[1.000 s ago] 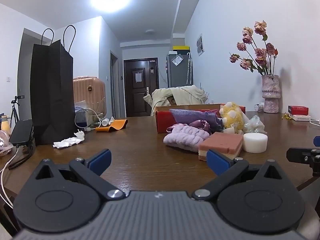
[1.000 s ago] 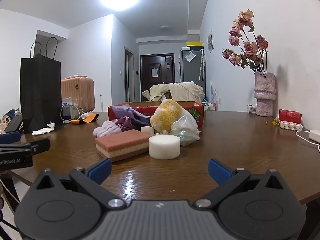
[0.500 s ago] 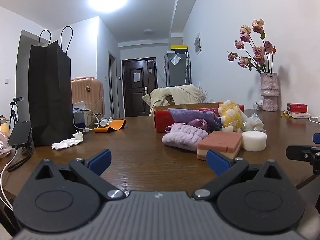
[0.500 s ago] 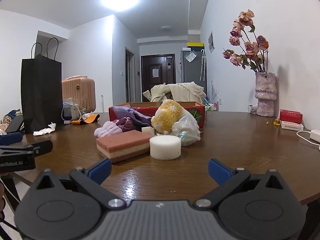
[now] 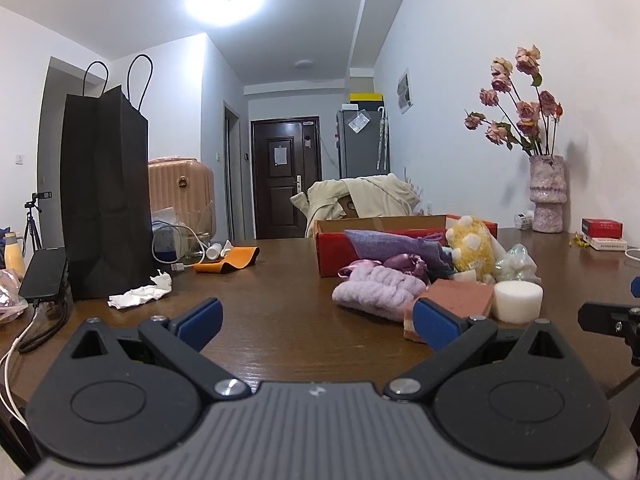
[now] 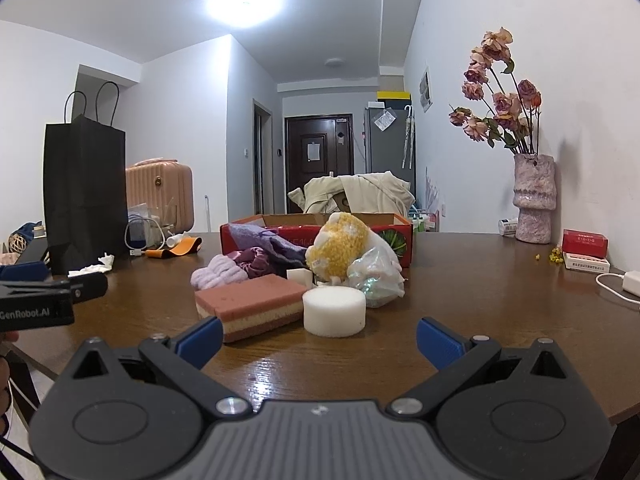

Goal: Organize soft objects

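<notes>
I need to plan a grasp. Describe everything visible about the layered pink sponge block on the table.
The layered sponge block is a rectangular slab of porous foam: dusty pink on top, a cream band through the middle, a darker pink base. It lies flat on the wooden table, at the near edge of the pile, one corner turned toward the right wrist camera. The white foam cylinder sits close at its right; contact is unclear. Nothing grips it.

black grippers [image 6: 318,334], blue fingertips [image 6: 200,336], silver screws
</notes>
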Demonstrator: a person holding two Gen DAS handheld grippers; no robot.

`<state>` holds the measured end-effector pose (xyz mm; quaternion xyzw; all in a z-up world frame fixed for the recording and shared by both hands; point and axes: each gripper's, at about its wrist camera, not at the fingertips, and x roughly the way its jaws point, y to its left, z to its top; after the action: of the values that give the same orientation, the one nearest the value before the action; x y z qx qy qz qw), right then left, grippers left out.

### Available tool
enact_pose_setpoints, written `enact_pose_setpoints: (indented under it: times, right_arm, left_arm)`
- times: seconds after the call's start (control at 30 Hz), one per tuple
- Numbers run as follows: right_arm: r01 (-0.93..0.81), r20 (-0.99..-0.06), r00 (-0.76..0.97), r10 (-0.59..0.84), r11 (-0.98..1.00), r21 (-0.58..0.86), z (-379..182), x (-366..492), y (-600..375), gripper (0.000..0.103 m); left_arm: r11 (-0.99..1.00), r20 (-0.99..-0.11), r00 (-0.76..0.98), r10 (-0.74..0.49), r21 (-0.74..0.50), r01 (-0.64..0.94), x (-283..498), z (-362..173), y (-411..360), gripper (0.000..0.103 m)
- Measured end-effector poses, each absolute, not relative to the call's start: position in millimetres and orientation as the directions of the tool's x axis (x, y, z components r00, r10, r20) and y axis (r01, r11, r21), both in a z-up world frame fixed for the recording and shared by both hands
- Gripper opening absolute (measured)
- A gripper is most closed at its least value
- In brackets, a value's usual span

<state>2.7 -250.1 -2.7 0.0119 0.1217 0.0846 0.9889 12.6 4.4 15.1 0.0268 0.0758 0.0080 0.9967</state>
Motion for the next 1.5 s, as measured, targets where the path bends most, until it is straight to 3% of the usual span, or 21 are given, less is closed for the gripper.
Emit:
enact_pose_setpoints:
  times: [1.5]
  right_arm:
    - [-0.179,-0.218,0.958,0.185,0.983,0.043,7.5,12.0,-246.0,0.103]
  left_arm:
    - [1.000,-0.137,0.990,0.018,0.017,-0.016,19.3,26.8,11.0,0.103]
